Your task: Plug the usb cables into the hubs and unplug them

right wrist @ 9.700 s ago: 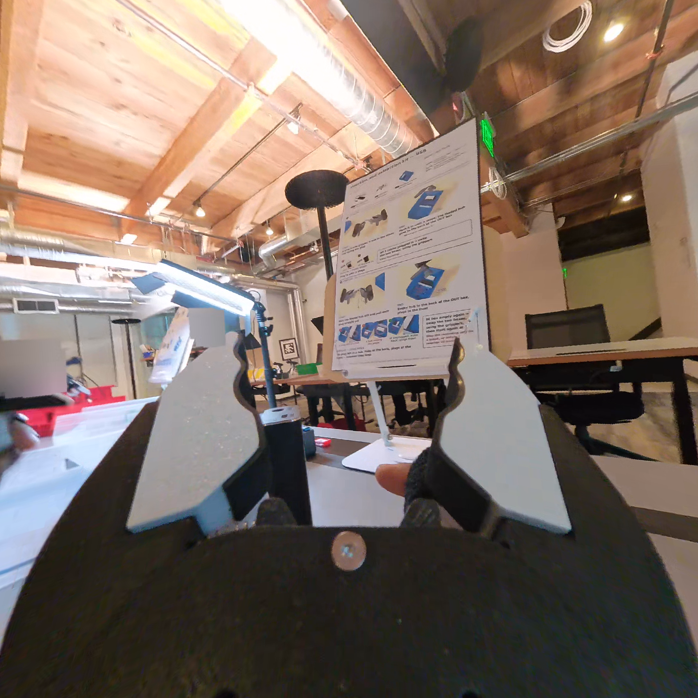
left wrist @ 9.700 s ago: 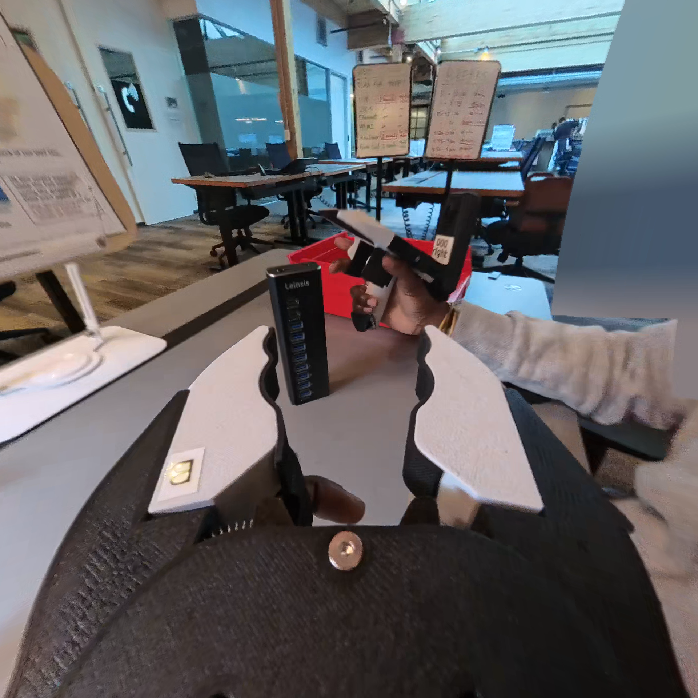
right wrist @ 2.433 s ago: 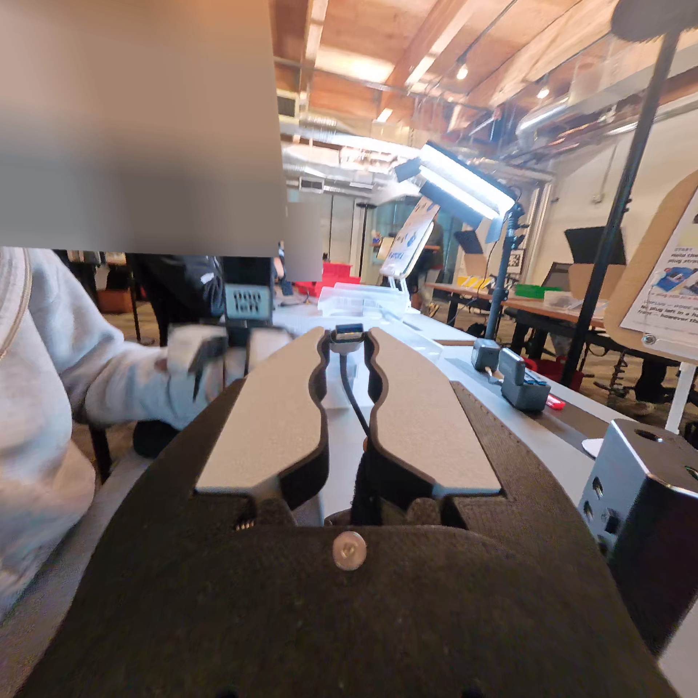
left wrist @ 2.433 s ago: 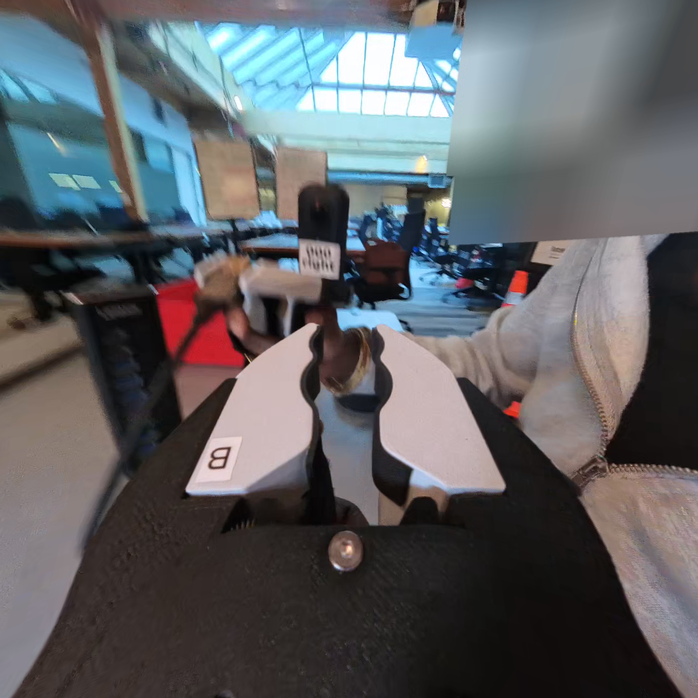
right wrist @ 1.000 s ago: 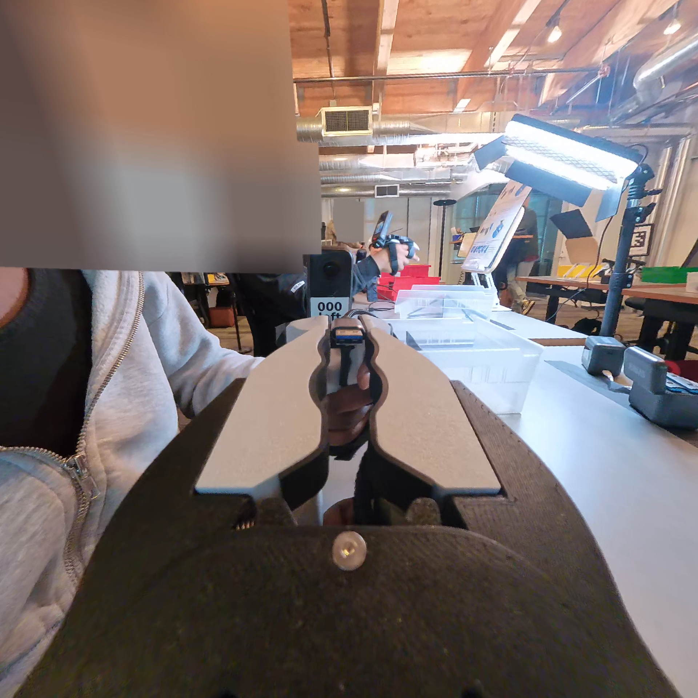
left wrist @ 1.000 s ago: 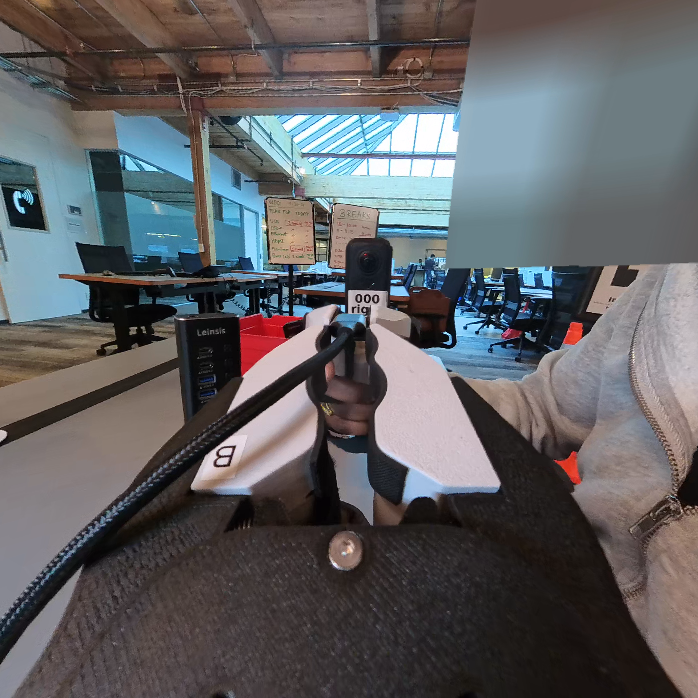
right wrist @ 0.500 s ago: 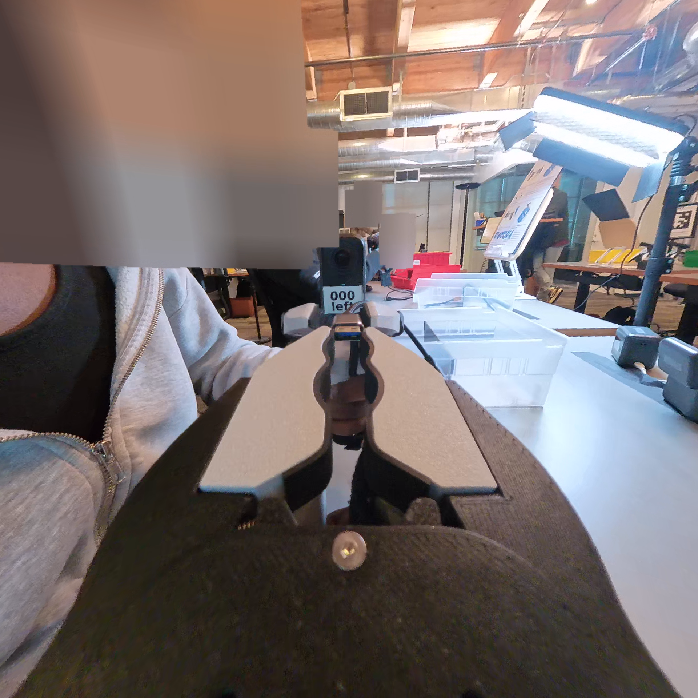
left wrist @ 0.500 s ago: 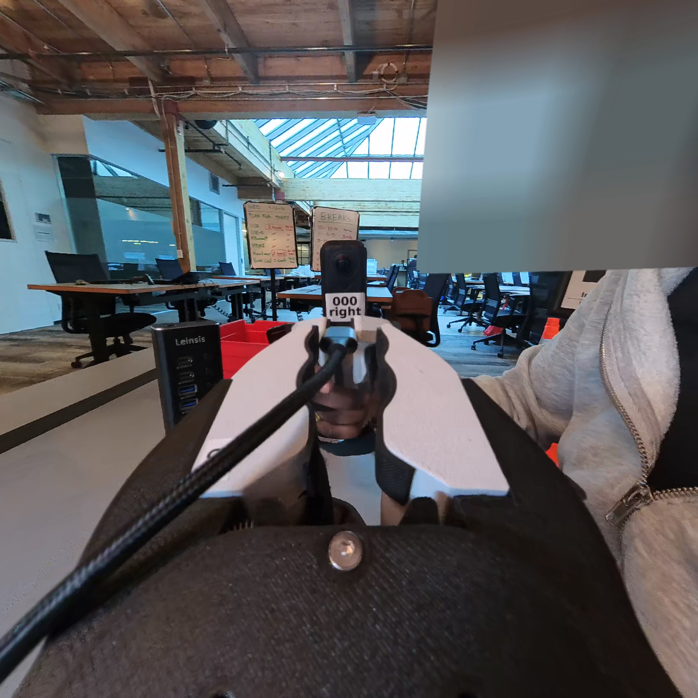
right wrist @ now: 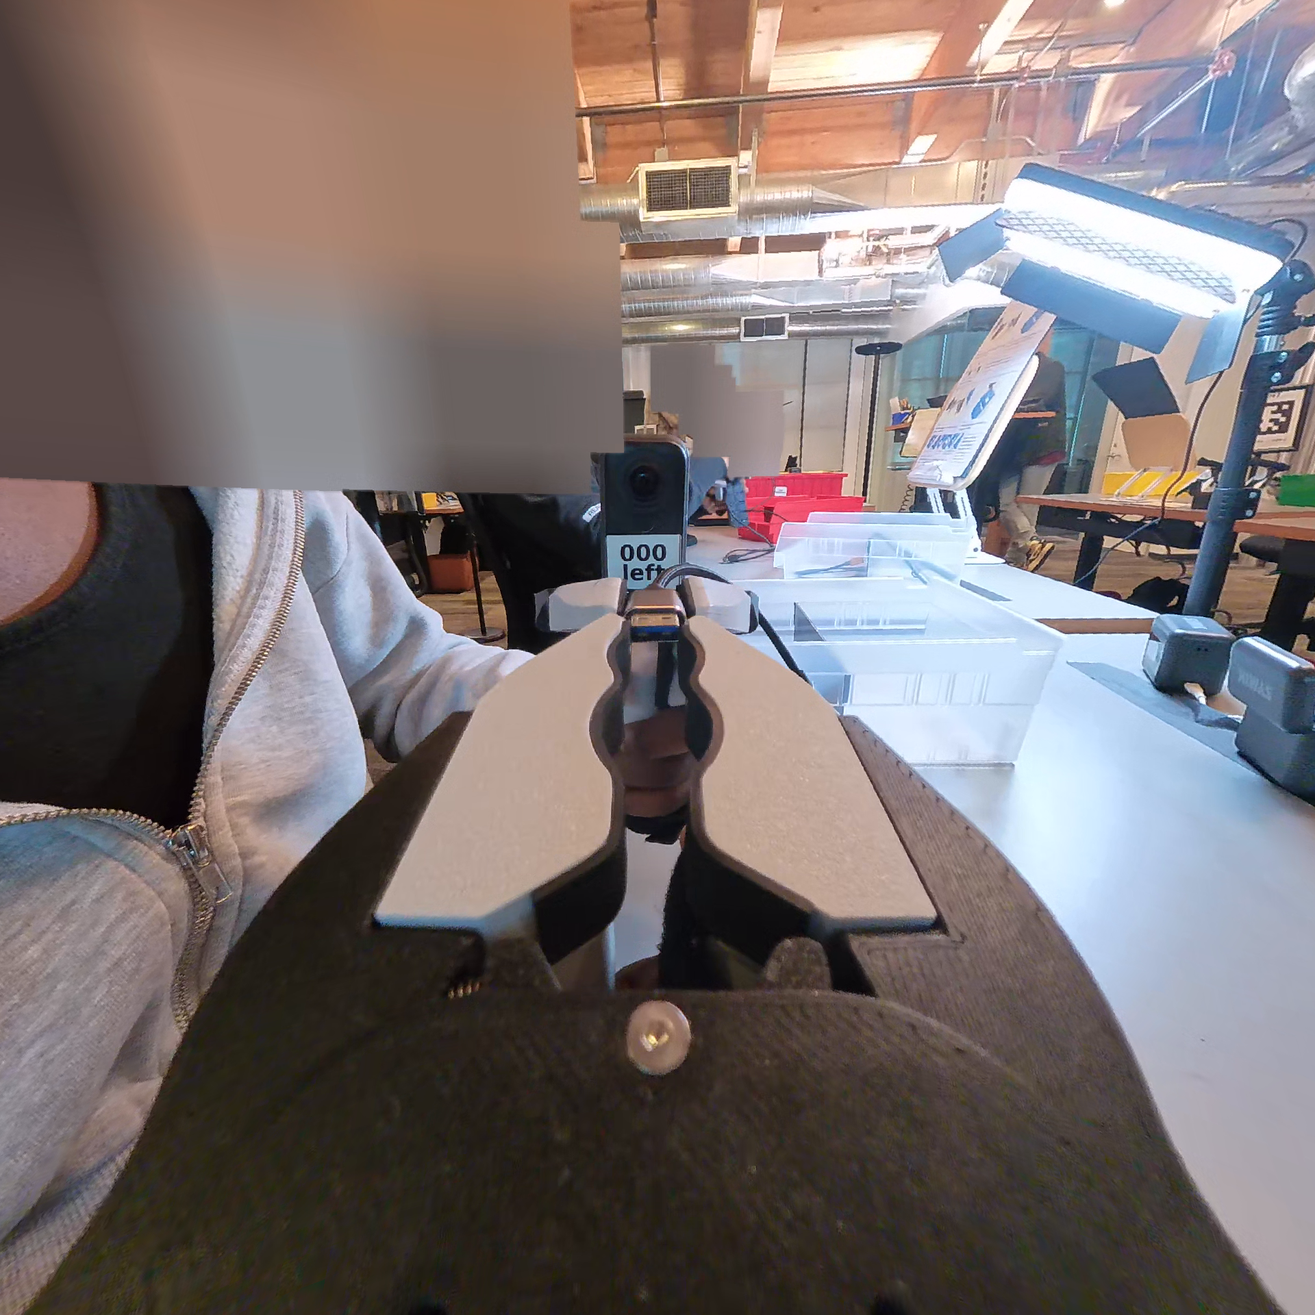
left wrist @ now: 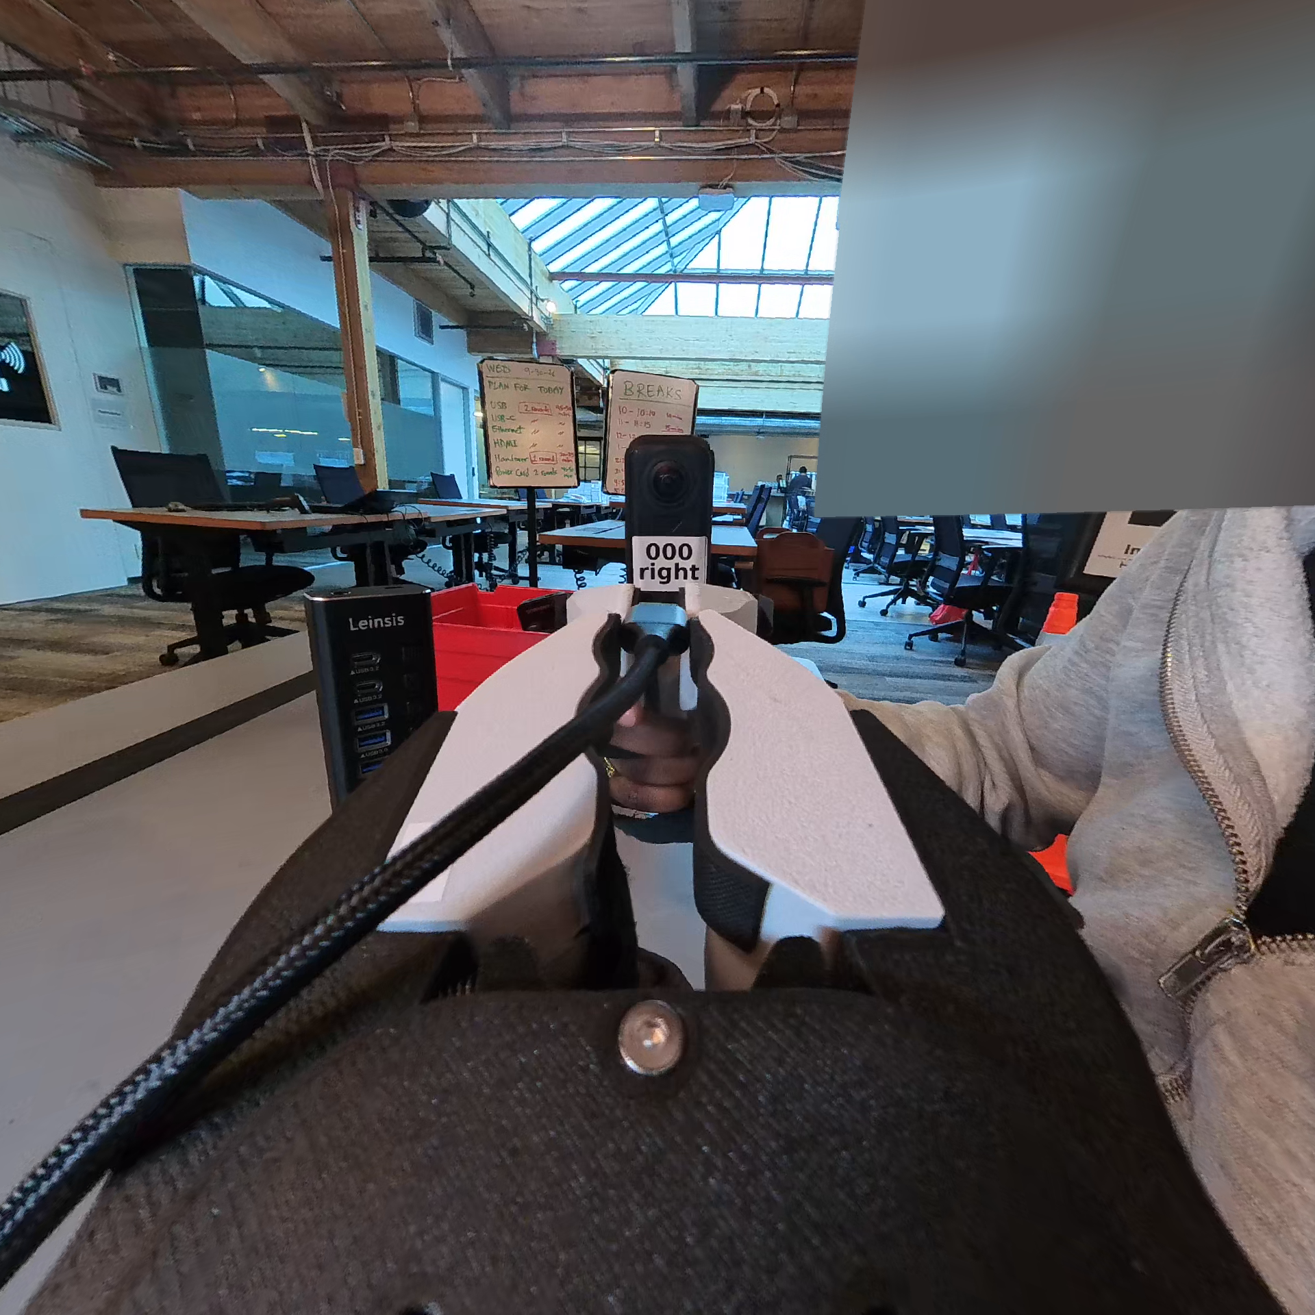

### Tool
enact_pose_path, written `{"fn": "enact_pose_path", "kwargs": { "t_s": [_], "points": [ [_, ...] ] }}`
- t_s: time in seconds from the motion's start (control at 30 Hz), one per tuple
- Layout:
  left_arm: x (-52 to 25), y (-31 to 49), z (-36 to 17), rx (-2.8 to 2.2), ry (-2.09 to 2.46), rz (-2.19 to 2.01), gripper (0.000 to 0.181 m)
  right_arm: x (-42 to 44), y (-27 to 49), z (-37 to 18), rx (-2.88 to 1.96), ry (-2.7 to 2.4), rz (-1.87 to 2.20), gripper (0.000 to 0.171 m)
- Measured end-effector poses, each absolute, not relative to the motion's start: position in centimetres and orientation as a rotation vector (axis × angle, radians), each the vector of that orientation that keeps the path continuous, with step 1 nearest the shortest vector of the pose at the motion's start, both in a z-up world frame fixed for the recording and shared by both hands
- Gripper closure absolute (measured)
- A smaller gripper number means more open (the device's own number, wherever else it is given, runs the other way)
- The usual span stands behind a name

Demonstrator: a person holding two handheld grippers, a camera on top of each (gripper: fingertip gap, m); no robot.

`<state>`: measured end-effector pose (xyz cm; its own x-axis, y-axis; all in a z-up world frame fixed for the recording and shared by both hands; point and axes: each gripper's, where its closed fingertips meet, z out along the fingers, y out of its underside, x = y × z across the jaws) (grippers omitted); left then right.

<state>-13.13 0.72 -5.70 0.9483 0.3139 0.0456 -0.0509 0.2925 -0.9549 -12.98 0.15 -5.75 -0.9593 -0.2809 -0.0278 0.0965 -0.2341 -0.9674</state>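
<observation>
Right now your left gripper (left wrist: 655, 626) has its fingers closed on the grey plug housing of the usb cable (left wrist: 427, 840), whose black braided cord runs back over the left finger and off the lower left corner. Your right gripper (right wrist: 653, 626) faces it tip to tip. Its fingers are drawn close, with the plug (right wrist: 651, 615), blue tongue showing, between the tips. Whether they actually pinch it cannot be told.

The black hub (left wrist: 373, 683) stands upright on the bench (left wrist: 142, 925), just left of your left finger and partly hidden behind it, with its ports facing the camera. A red bin (left wrist: 484, 626) sits behind the hub. On the right side, clear plastic bins (right wrist: 925, 683) lie beyond the fingers and two grey boxes (right wrist: 1224, 669) sit near the bench edge. Your grey sleeve (left wrist: 996, 726) fills the side of both views.

Since a second ago both grips look unchanged, but the cord has slid across the left finger and now covers the label there.

The bench is pale grey. Around it is an open office with wooden ceiling beams, a skylight, two whiteboards (left wrist: 530, 427) and a lit panel lamp (right wrist: 1124, 249).
</observation>
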Motion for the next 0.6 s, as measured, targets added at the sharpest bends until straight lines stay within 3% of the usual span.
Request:
{"fn": "enact_pose_path", "kwargs": {
  "t_s": [0.1,0.17,0.33,0.47,0.6],
  "points": [
    [-13.8,0.7,-5.8,-1.259,-0.288,0.294,0.162,-13.7,0.2,-5.8,-0.203,1.829,-2.317,0.158],
    [-14.7,0.1,-6.0,-1.258,-0.338,0.363,0.162,-15.6,1.2,-4.6,-0.119,1.850,-2.465,0.146],
    [-17.0,-1.6,-6.6,-1.230,-0.471,0.455,0.162,-26.0,9.3,-2.2,0.756,1.930,-3.022,0.124],
    [-17.6,-1.8,-7.3,-1.256,-0.502,0.511,0.162,-29.5,8.9,-6.9,1.019,2.222,-2.613,0.092],
    [-17.7,-2.1,-7.2,-1.250,-0.506,0.533,0.162,-29.5,6.5,-12.0,0.943,2.540,-2.210,0.091]
  ]
}}
